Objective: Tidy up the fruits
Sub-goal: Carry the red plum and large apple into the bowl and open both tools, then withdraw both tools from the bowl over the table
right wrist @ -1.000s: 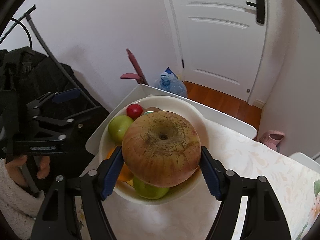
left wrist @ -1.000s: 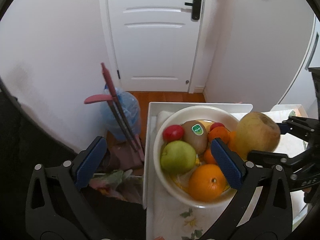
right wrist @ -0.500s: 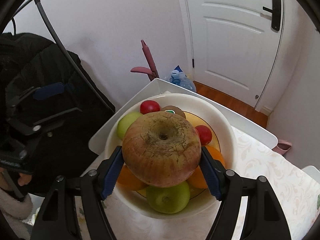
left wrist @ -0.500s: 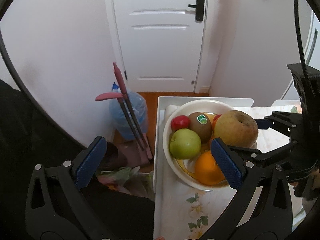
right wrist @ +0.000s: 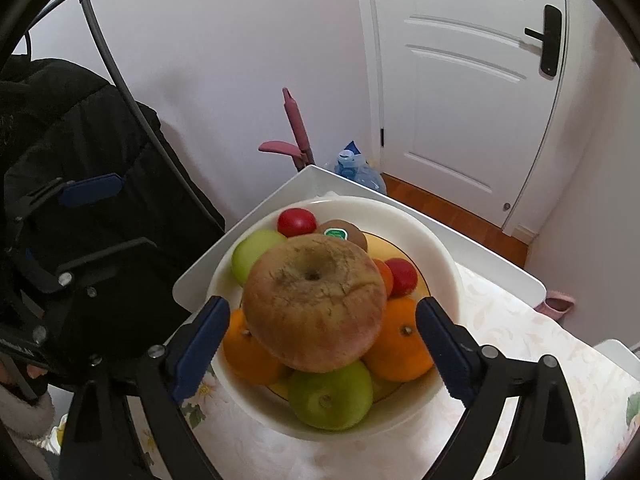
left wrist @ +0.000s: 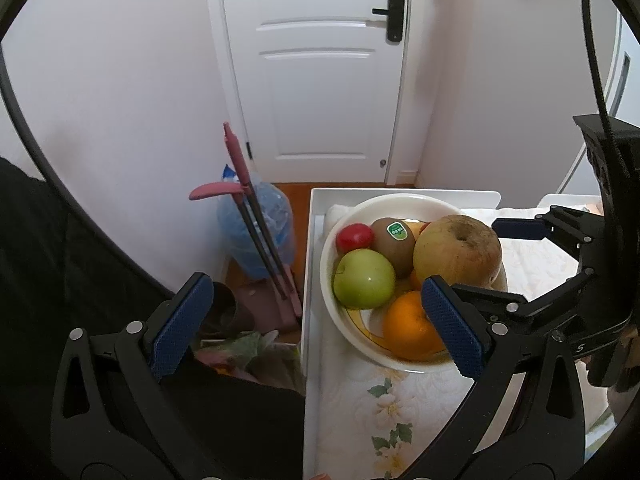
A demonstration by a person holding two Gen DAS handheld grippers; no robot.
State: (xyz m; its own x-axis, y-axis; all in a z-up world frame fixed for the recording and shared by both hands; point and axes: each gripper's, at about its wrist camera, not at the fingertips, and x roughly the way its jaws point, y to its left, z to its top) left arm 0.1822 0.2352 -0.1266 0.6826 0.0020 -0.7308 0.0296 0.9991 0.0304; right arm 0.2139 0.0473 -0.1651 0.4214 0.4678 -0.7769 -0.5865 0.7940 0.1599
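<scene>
1. The fruits are gathered in a white bowl [right wrist: 440, 264] that stands on a flowered cloth [right wrist: 552, 364] at the table's corner.
2. A large russet apple [right wrist: 316, 304] is seen on top of the pile, propped on two oranges, one at its 8 o'clock [right wrist: 244, 352] and one at its 4 o'clock [right wrist: 400, 344], and a green apple [right wrist: 330, 396] at 6 o'clock.
3. At its 12 o'clock a red fruit [right wrist: 296, 222] and a stickered kiwi [right wrist: 344, 234] are nested; a second green apple [right wrist: 250, 254] lies at 10 o'clock.
4. The right gripper [right wrist: 320, 352] is opening: gaps are visible between both pads and the russet apple, so it is judged released.
5. The left gripper [left wrist: 312, 324] is spread wide and empty, held over the table's edge at the bowl's 8 o'clock.
6. No loose fruit is seen on the cloth; the sorting is judged nearly done, with only withdrawal of the right gripper left.
</scene>
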